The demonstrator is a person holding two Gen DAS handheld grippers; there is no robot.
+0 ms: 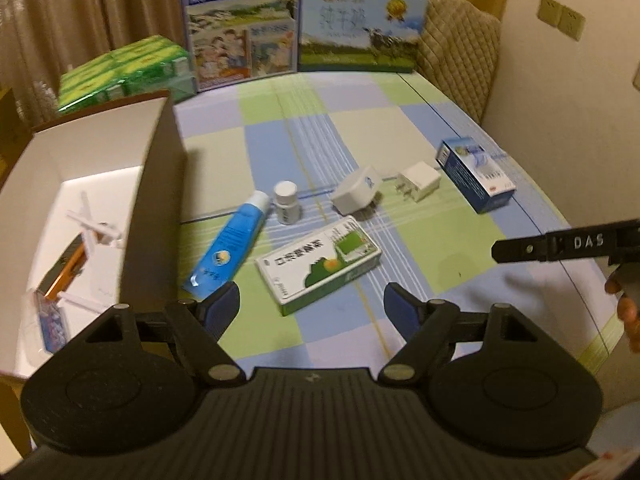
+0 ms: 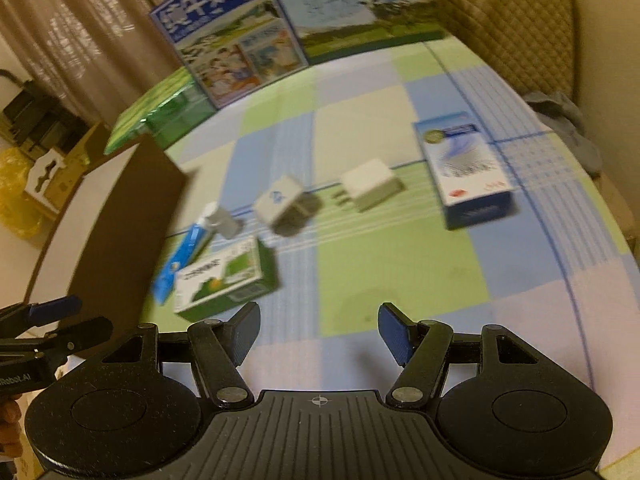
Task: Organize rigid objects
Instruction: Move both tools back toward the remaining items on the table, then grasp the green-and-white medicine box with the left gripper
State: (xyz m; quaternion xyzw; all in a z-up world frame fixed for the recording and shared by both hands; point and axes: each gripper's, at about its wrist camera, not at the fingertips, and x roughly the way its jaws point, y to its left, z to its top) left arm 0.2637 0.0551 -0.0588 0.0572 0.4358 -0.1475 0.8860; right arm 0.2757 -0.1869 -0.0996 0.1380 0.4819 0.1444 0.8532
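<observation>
While both views show the green box (image 1: 318,266), only the left shows inside the carton (image 1: 100,200).

1. The right wrist view is blurred throughout: print on the green-and-white box (image 2: 226,280) and the blue-and-white box (image 2: 468,170) cannot be read.
2. There the blue tube (image 2: 180,258) lies partly hidden behind the green-and-white box, and the small white bottle (image 2: 222,220) is a smear.
3. In the left wrist view, the open cardboard box (image 1: 154,196) is cut by the left edge; the items inside it (image 1: 76,256) are too blurred to name.
4. The right gripper (image 1: 560,245) enters from the right edge, its jaws unseen in this view.
5. A hand (image 1: 628,312) is cropped at that edge.
</observation>
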